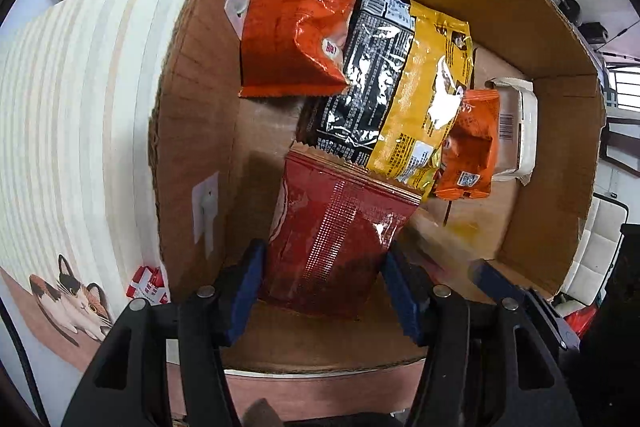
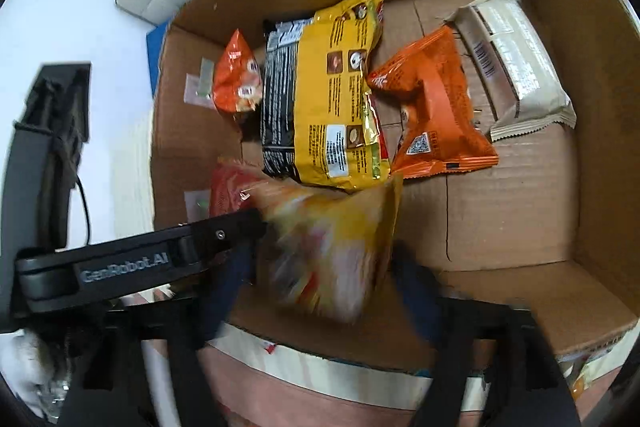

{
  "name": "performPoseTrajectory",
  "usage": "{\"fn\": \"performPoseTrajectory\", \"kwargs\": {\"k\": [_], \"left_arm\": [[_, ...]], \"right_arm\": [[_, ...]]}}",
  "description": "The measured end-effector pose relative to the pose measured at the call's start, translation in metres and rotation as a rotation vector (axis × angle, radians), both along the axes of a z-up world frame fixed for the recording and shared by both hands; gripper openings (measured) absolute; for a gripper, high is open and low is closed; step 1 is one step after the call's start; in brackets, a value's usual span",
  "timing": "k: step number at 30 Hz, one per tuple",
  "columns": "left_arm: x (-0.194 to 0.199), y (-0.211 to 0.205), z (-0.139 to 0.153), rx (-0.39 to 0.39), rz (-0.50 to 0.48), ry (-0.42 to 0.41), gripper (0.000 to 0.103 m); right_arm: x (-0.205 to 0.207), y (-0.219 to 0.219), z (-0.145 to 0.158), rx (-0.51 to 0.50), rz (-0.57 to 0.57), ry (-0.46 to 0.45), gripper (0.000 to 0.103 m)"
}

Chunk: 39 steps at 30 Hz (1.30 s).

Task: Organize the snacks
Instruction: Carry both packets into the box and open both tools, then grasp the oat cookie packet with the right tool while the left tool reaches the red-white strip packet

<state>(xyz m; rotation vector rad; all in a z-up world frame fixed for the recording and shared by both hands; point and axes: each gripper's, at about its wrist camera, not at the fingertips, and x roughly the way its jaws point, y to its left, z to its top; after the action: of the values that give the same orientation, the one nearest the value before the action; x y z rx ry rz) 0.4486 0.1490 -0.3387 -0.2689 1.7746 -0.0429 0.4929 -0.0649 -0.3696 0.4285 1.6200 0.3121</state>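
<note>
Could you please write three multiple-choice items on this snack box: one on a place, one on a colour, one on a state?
1. Where does the yellow packet lie?
A. On the black packet in the cardboard box
B. On the striped mat
C. Outside the box

2. What colour is the packet in the left gripper?
A. Blue
B. Dark red
C. White

3. What is the right gripper doing?
A. Empty
B. Resting on the mat
C. Holding a blurred yellow-orange bag

Answers: 1 A, it overlaps the black one inside the box. 2 B, the dark red packet sits between the blue pads. 3 C, the bag sits between its fingers.
</note>
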Motion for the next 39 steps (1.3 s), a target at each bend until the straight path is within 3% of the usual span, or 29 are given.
{"fn": "performPoseTrajectory", "kwargs": {"k": [1, 2, 3, 15, 20, 27, 34, 39], "left_arm": [[0.001, -0.001, 0.001, -0.003, -0.005, -0.011, 0.067], [0.002, 0.000, 0.002, -0.007, -0.005, -0.015, 0.078], [0.003, 0.002, 0.003, -0.007, -0.002, -0.017, 0.080], [-0.010, 0.003, 0.043, 0.016, -0.018, -0.112, 0.081], [-0.032, -0.003, 0.079, 0.055, -0.051, -0.243, 0.081], [-0.071, -0.001, 0.117, 0.110, -0.040, -0.385, 0.081], [-0.125, 0.005, 0.115, 0.087, 0.039, -0.399, 0.081], [-0.161, -0.002, 0.075, 0.074, 0.081, -0.318, 0.081]], "right_arm": [[0.000, 0.000, 0.000, 0.009, 0.005, 0.004, 0.093], [0.000, 0.000, 0.000, 0.005, 0.007, 0.005, 0.093], [0.000, 0.001, 0.001, -0.016, 0.018, 0.002, 0.093], [-0.010, -0.007, 0.038, -0.220, 0.050, -0.116, 0.094], [-0.022, -0.014, 0.075, -0.322, 0.031, -0.251, 0.094], [-0.054, -0.019, 0.109, -0.312, 0.010, -0.321, 0.094], [-0.097, -0.041, 0.099, -0.277, -0.021, -0.262, 0.094], [-0.131, -0.099, 0.041, -0.223, -0.196, -0.059, 0.094]]}}
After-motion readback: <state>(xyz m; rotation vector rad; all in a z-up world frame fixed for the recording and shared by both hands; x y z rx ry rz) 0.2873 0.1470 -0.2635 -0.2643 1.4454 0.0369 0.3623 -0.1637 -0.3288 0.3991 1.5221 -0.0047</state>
